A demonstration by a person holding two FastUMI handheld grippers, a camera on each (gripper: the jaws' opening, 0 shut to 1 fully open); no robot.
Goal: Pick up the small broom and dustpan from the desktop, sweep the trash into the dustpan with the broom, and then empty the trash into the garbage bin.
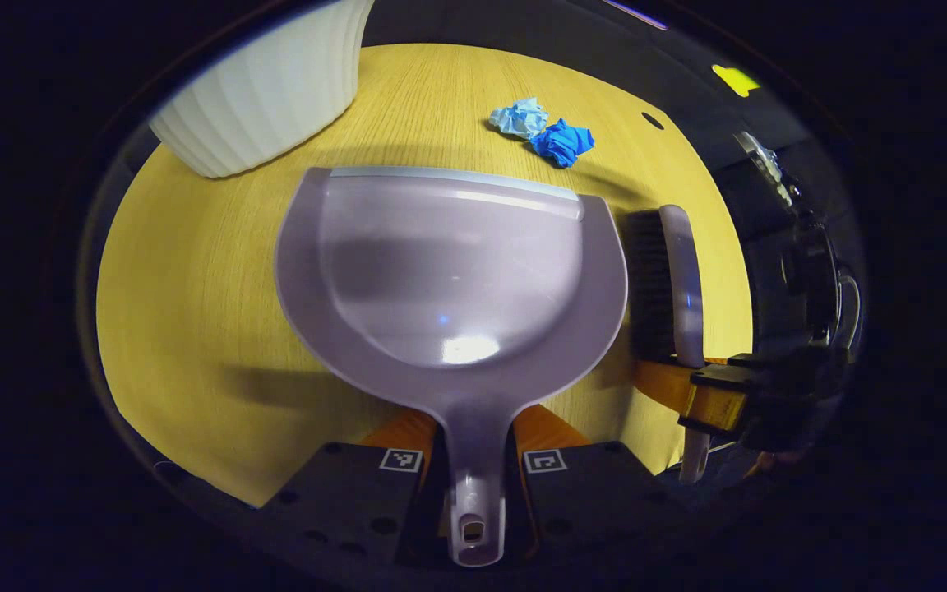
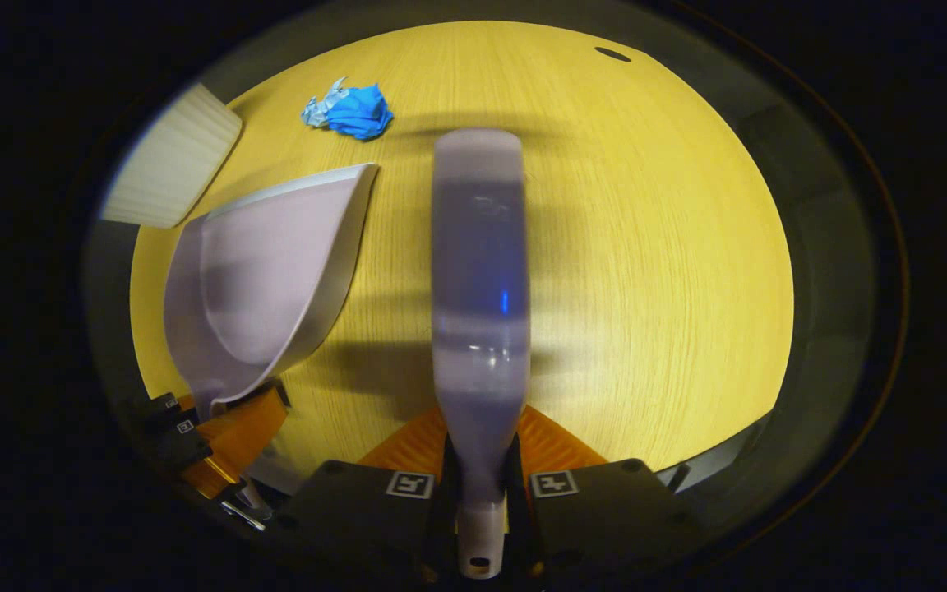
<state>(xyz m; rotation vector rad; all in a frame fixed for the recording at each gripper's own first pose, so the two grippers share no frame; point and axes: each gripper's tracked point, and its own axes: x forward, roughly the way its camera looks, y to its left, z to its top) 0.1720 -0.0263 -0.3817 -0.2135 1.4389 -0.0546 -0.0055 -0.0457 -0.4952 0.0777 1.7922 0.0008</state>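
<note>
Two tools held: the left gripper has its jaws clamped on the dustpan handle; the right gripper has its jaws clamped on the broom handle.
Hidden or cut off: the garbage bin — white and ribbed — is cut by the upper left edge in both views, so its mouth cannot be seen; the broom's bristles are out of sight under its back in the right gripper view, and that back is blurred.
Bin, far left: stands on the desktop beyond the dustpan's left corner, apart from it.
Dustpan, centre left: its pan faces away from the left gripper, front lip toward the trash; whether the lip touches the wood is hard to tell.
Trash, beyond the lip: two crumpled wads — one pale blue, one deep blue — lie touching each other on the desktop, just past the dustpan's right front corner.
Broom, right of the dustpan: in the left gripper view its dark bristles face the pan's right rim, close beside it.
Surface: yellow wood-grain desktop with a small dark hole near its far edge.
Room: dark beyond the desk; little can be made out.
</note>
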